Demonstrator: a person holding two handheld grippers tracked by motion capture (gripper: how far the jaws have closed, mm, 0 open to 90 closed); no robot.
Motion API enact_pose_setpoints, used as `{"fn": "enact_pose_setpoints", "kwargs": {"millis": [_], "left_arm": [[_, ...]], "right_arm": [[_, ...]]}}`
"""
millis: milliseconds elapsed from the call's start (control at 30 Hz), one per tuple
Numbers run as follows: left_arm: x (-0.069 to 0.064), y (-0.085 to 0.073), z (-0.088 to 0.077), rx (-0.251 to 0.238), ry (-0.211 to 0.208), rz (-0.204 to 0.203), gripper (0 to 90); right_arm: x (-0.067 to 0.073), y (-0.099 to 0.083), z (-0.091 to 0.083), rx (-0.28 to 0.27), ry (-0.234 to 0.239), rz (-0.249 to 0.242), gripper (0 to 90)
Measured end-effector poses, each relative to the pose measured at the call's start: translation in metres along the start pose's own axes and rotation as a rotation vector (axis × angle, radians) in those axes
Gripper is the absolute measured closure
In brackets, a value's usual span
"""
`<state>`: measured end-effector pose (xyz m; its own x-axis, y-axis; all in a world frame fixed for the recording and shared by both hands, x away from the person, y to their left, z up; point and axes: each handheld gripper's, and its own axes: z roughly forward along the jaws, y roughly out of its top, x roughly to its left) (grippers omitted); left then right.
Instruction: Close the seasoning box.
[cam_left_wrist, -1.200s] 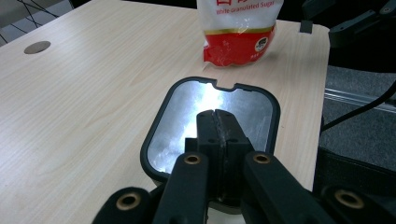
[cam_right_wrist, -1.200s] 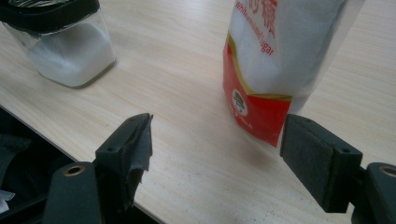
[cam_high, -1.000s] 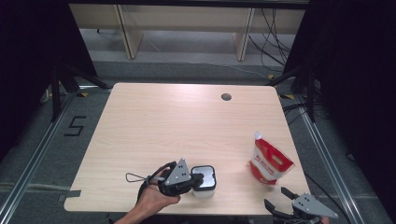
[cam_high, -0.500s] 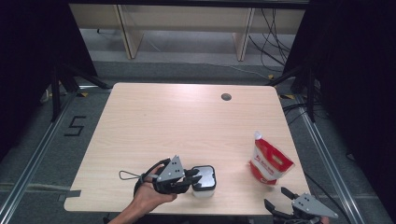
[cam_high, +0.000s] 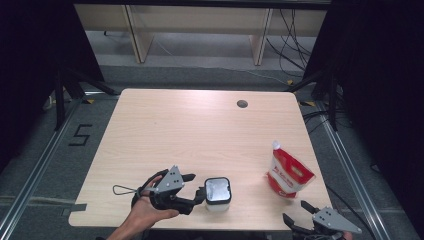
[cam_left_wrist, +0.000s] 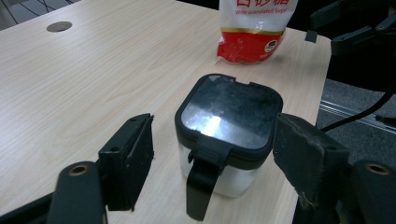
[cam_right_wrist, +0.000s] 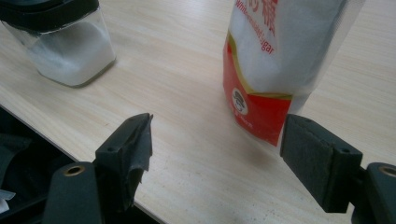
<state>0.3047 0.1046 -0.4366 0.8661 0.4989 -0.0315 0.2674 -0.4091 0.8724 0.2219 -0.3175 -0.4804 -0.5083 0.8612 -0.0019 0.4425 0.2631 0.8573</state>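
Pale wooden table (cam_high: 165, 130): the lidded container (cam_high: 218, 192) near its front edge has just been released, the left gripper (cam_high: 192, 189) now spread beside it; the right gripper (cam_high: 299, 214) is held open below the sugar bag (cam_high: 287, 172).

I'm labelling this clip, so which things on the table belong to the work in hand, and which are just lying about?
In the work:
- lidded sugar jar, between the open left tool, untouched
- bag of sugar, standing ahead of the open right tool

Lying about:
- cable hole in the table
- shelving beyond the table
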Motion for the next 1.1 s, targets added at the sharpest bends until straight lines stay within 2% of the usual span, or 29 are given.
{"fn": "enact_pose_setpoints", "kwargs": {"millis": [33,67,167,200,267,333,367,400,433,567,633,700,733,800,833,867,933,967,1000,1100], "left_arm": [[0.001,-0.002,-0.001,0.003,-0.002,-0.004,27.8],[0.002,-0.004,-0.002,0.002,-0.011,0.011,27.6],[0.002,-0.011,-0.007,0.024,0.000,-0.010,27.0],[0.004,-0.012,-0.009,0.024,0.002,0.005,26.9],[0.006,-0.015,-0.011,0.020,-0.003,-0.001,26.7],[0.005,-0.019,-0.013,0.021,0.010,-0.027,26.5],[0.007,-0.021,-0.014,0.027,0.008,-0.018,26.5],[0.006,-0.022,-0.015,0.030,0.014,-0.033,26.4],[0.008,-0.024,-0.016,0.028,0.014,-0.018,26.4],[0.006,-0.030,-0.018,0.022,0.011,-0.061,26.2],[0.005,-0.034,-0.020,0.023,0.020,-0.068,26.2],[0.007,-0.037,-0.023,0.034,0.019,-0.043,26.2],[0.006,-0.039,-0.024,0.035,0.021,-0.063,26.1],[0.006,-0.042,-0.026,0.031,0.022,-0.058,26.1],[0.006,-0.044,-0.027,0.036,0.030,-0.070,26.1],[0.005,-0.046,-0.027,0.032,0.025,-0.082,26.0],[0.003,-0.050,-0.029,0.037,0.018,-0.081,25.9],[0.001,-0.051,-0.030,0.049,0.016,-0.058,25.8],[-0.001,-0.052,-0.031,0.058,0.023,-0.064,25.7],[-0.006,-0.056,-0.033,0.061,0.016,-0.043,25.3]], "right_arm": [[0.000,0.000,0.000,0.001,0.001,0.000,26.3],[0.000,0.000,0.000,0.001,0.001,-0.002,26.3],[0.000,0.000,0.000,0.000,0.000,0.000,26.2],[0.000,0.000,0.000,0.001,0.000,0.001,26.2],[0.000,0.000,0.001,0.002,0.008,0.000,26.2],[0.001,0.000,0.001,0.010,0.023,0.009,26.2],[0.001,0.000,0.001,0.013,0.021,0.024,26.2],[0.001,0.000,0.000,0.014,0.017,0.020,26.2],[0.001,0.000,0.000,0.014,0.017,0.021,26.2],[0.001,0.000,0.000,0.010,0.013,0.013,26.2],[0.001,0.000,0.000,0.011,0.013,0.013,26.3],[0.001,0.000,0.000,0.013,0.014,0.016,26.2],[0.001,0.000,0.000,0.013,0.014,0.016,26.2],[0.001,0.000,0.000,0.013,0.022,0.010,26.3],[0.000,0.000,0.000,0.004,0.000,-0.007,26.3],[0.001,0.000,0.000,0.013,0.011,0.010,26.3],[0.001,0.000,0.000,0.013,0.014,0.011,26.3],[0.001,0.000,0.000,0.015,0.016,0.016,26.3],[0.001,0.000,0.000,0.015,0.016,0.019,26.3],[0.001,0.000,-0.001,0.014,0.008,0.016,25.6]]}}
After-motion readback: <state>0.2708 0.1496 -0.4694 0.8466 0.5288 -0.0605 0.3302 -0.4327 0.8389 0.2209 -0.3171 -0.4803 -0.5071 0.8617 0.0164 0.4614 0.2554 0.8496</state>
